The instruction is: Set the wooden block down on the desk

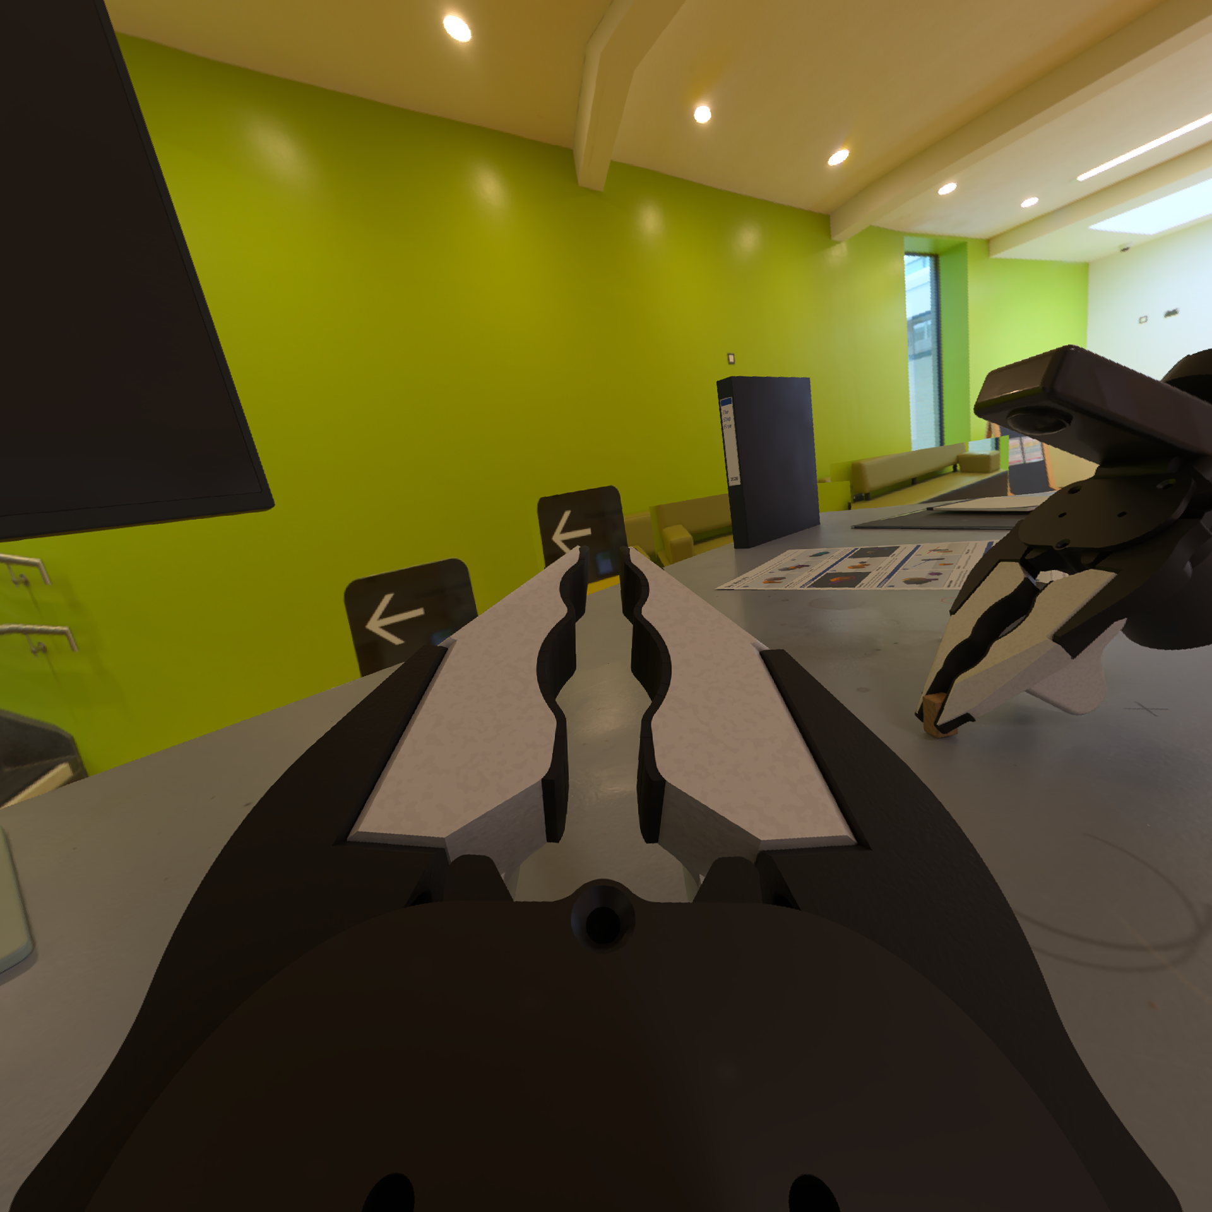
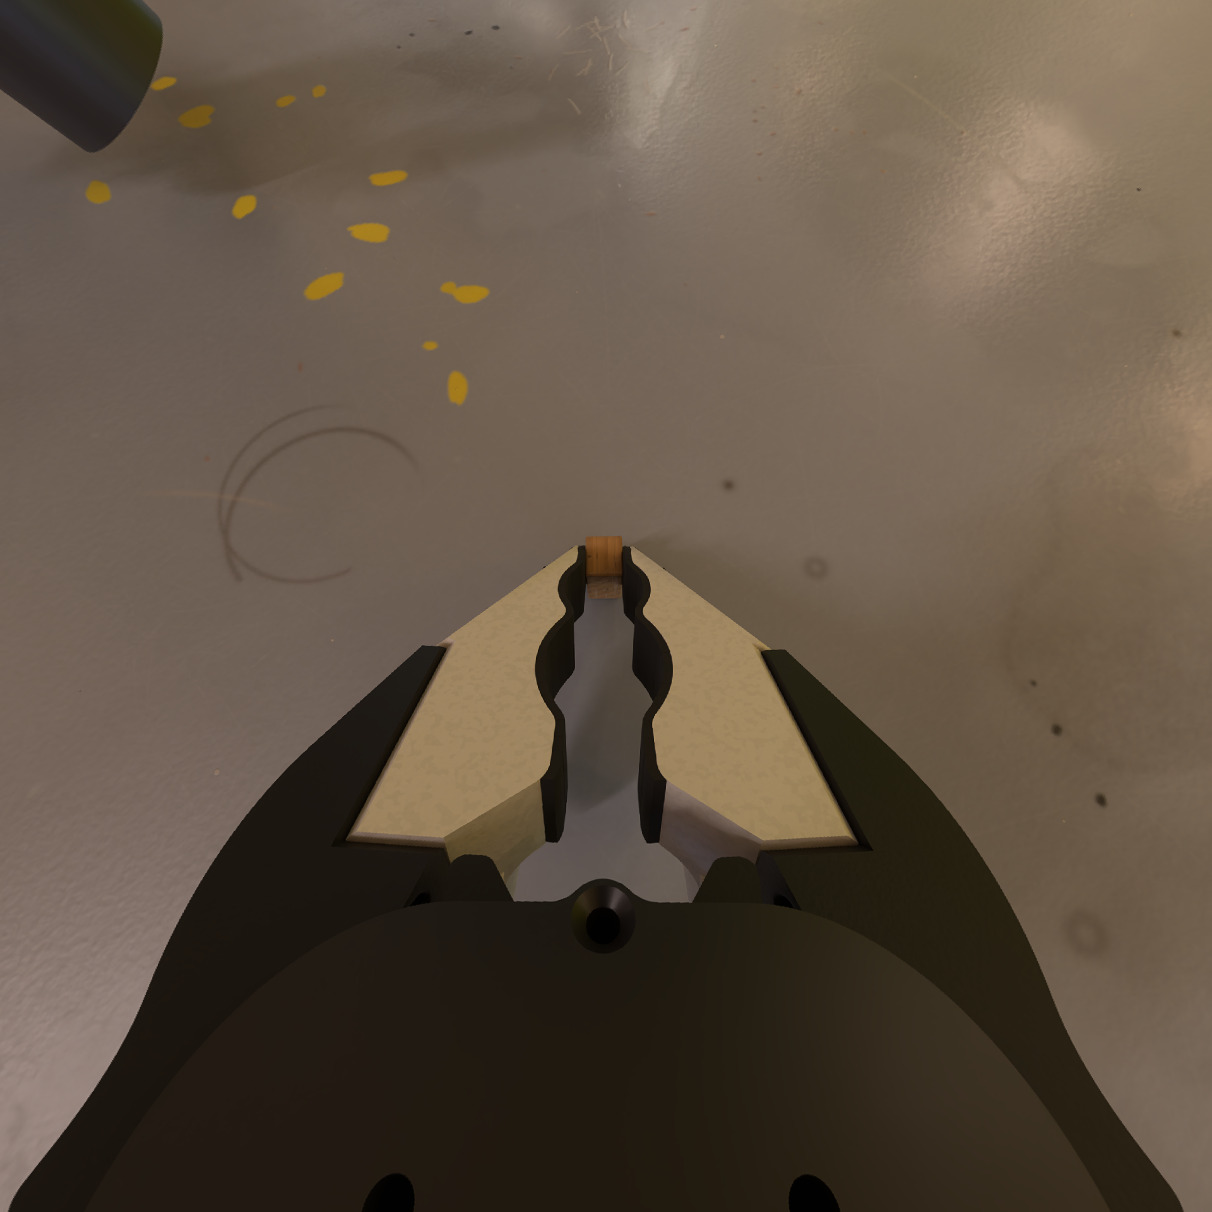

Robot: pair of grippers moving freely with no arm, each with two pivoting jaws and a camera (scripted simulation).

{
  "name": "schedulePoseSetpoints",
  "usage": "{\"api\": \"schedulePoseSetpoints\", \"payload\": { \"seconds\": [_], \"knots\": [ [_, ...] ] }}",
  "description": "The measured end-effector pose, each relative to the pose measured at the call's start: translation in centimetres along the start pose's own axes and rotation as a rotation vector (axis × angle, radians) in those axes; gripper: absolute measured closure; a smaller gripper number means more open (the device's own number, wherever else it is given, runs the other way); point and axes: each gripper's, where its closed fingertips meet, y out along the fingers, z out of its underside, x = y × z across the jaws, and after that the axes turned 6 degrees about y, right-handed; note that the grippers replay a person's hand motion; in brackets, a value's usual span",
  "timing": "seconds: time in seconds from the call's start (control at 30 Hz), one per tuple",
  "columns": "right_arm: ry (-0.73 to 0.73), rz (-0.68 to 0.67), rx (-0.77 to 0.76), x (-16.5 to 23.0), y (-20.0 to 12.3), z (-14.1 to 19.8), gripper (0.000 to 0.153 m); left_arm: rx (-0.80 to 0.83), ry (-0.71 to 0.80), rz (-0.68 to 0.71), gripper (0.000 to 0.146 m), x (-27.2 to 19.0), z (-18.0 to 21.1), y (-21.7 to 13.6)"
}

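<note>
The small tan wooden block (image 2: 603, 555) sits clamped between the fingertips of the right gripper (image 2: 603, 570), at their very end. In the left wrist view the same block (image 1: 934, 716) shows at the lowered tip of the right gripper (image 1: 939, 711), its underside at or just above the grey desk surface (image 1: 984, 852) — contact cannot be confirmed from either view. The right gripper is angled steeply downward, and its jaws are closed on the block's two opposite sides.

The left gripper (image 1: 603, 564) is held above the desk, well apart from the block and to its left. Its jaws are slightly parted with nothing between them.

Around the block the desk top (image 2: 852, 393) carries scattered yellow paint flecks (image 2: 369, 231), a thin dark ring mark (image 2: 308, 498) and small dark spots. A dark cylindrical object (image 2: 72, 65) enters the upper left corner of the right wrist view; its kind cannot be told.

Farther out on the desk:
- a printed paper sheet (image 1: 859, 567) lying flat
- a dark blue upright ring binder (image 1: 768, 459) behind the sheet — closed, contents not visible
- a flat dark mat (image 1: 944, 518) beyond
- two black signs with white arrows (image 1: 410, 613) at the desk's far edge
- a dark monitor screen (image 1: 98, 295) at upper left

A lime-green wall (image 1: 459, 328) backs the scene.
</note>
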Motion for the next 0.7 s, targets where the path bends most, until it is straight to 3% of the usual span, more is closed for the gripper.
{"api": "schedulePoseSetpoints", "payload": {
  "seconds": [0.7],
  "knots": [
    [0.056,-0.035,-0.059,-0.15,-0.56,-0.67,0.143,-0.005,-0.01,-0.005,0.137,0.16,-0.03,-0.01]
  ]
}}
